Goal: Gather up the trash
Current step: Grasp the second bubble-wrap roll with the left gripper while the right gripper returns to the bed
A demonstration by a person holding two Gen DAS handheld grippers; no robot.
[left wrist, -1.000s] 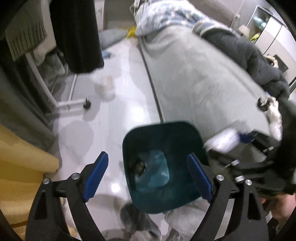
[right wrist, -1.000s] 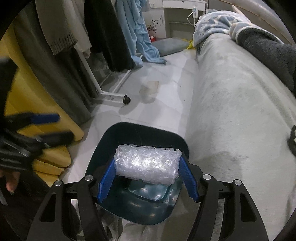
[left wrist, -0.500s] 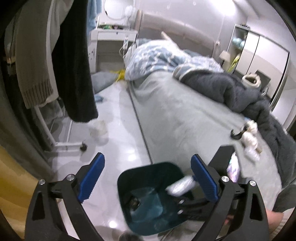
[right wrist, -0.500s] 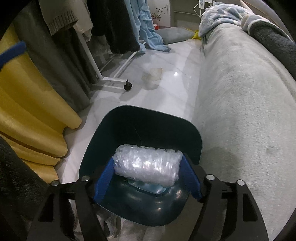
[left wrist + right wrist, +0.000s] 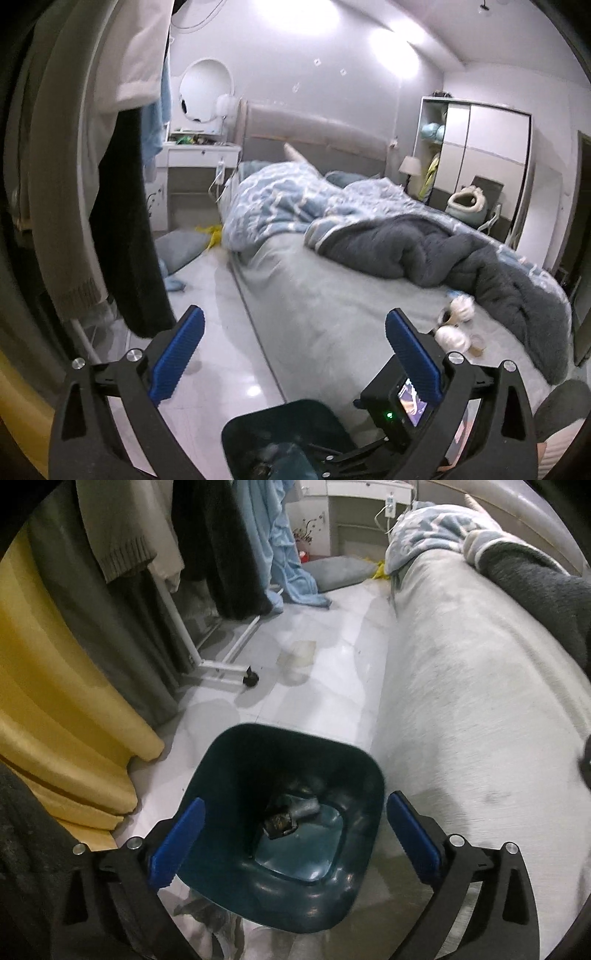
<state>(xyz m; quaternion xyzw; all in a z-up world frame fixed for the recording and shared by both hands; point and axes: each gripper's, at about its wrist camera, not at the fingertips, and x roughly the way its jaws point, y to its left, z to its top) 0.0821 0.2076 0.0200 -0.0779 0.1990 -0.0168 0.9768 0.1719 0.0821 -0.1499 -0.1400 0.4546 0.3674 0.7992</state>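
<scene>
A dark teal trash bin (image 5: 221, 764) stands on the pale floor beside the bed; its rim also shows in the left wrist view (image 5: 240, 424). Trash lies at its bottom (image 5: 291, 812), blurred. My right gripper (image 5: 291, 845) is open and empty, right above the bin's mouth. My left gripper (image 5: 293, 354) is open and empty, raised and facing along the bed. On the grey bed sheet at the right lie white crumpled pieces (image 5: 452, 338) and a small brown item (image 5: 478, 341).
The bed (image 5: 332, 295) carries a blue quilt (image 5: 288, 199) and a dark grey blanket (image 5: 443, 254). A clothes rack with hanging garments (image 5: 221, 546) and yellow fabric (image 5: 55, 686) stand left. A flat clear item (image 5: 299, 653) lies on the floor. A wardrobe (image 5: 480, 155) stands behind.
My right gripper has opened and let go of the bubble wrap roll, which is no longer between its fingers. My left gripper has tilted up from the bin toward the bed.
</scene>
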